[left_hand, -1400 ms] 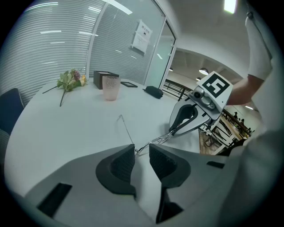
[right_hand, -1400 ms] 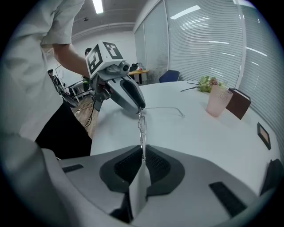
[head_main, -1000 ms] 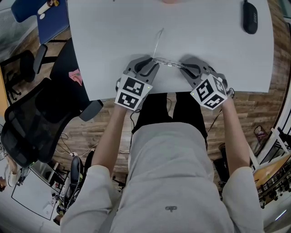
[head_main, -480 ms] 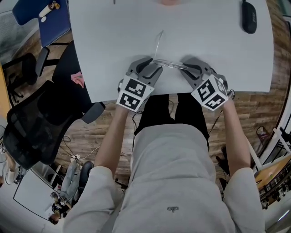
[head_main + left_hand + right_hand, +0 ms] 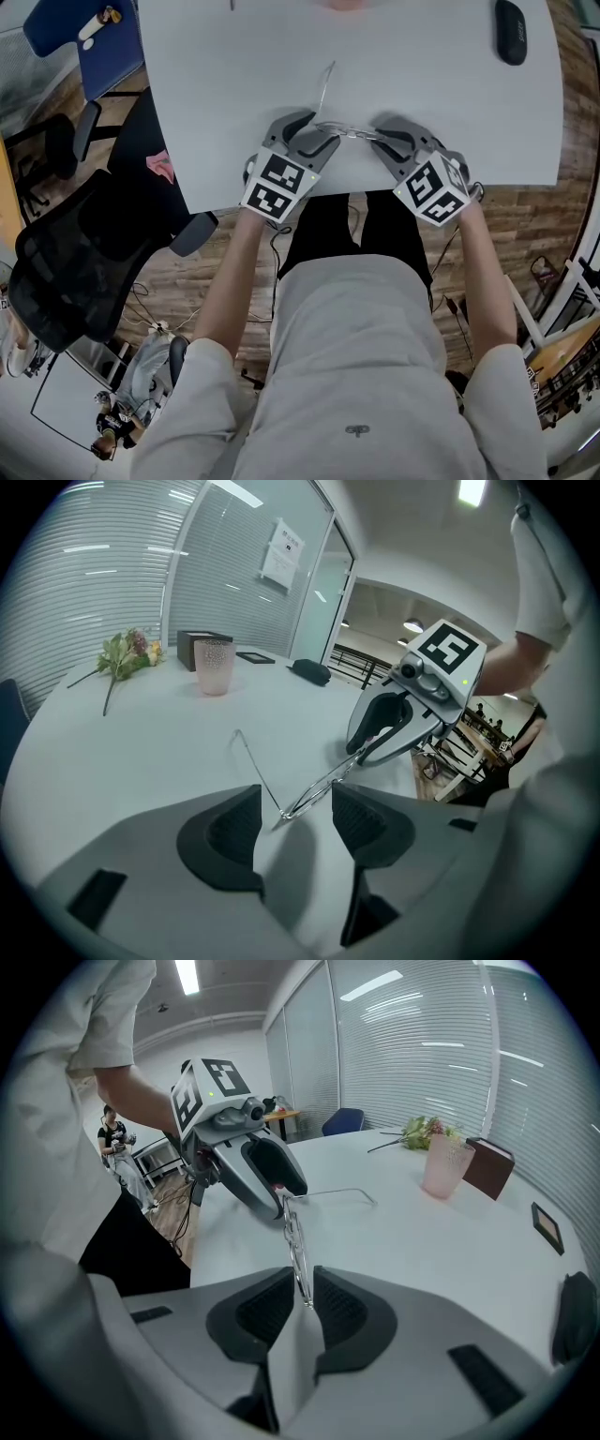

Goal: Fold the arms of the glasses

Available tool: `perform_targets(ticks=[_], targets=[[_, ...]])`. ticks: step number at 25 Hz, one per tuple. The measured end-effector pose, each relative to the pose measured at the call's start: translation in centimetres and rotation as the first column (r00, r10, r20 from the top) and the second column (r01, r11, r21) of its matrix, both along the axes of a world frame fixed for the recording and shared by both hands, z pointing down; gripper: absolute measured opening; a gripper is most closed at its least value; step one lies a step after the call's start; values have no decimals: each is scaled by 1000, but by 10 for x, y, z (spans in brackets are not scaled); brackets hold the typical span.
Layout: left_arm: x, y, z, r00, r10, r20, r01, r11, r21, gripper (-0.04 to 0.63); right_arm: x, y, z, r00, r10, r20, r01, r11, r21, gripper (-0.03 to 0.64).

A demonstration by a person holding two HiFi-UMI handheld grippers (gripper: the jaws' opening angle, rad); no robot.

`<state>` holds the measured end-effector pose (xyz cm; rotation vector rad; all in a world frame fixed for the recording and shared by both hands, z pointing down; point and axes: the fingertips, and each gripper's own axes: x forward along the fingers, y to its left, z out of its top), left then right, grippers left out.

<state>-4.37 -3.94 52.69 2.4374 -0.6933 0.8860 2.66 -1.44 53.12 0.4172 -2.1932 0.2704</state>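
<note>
Wire glasses (image 5: 342, 131) at white table's (image 5: 234, 84) near edge in head view, between left gripper (image 5: 317, 129) and right gripper (image 5: 384, 139). Left gripper view: jaws just opened wide, hinge corner between, untouched; arm (image 5: 251, 761) sticking out, unfolded. Right gripper view: clamped narrow on frame. Next, probably: swing arm inward.

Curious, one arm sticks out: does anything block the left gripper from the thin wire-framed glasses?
Nothing visible. The left gripper has just been opening its jaws, with the wire-framed glasses between them untouched; the right gripper pinches their other end.
</note>
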Motion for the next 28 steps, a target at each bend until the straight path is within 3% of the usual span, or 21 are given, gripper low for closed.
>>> perform_targets(ticks=[28], targets=[[6, 6, -8, 1000, 12, -22, -11, 1000, 28, 183, -1, -4, -2, 1000, -14, -3, 14, 1000, 18, 55]])
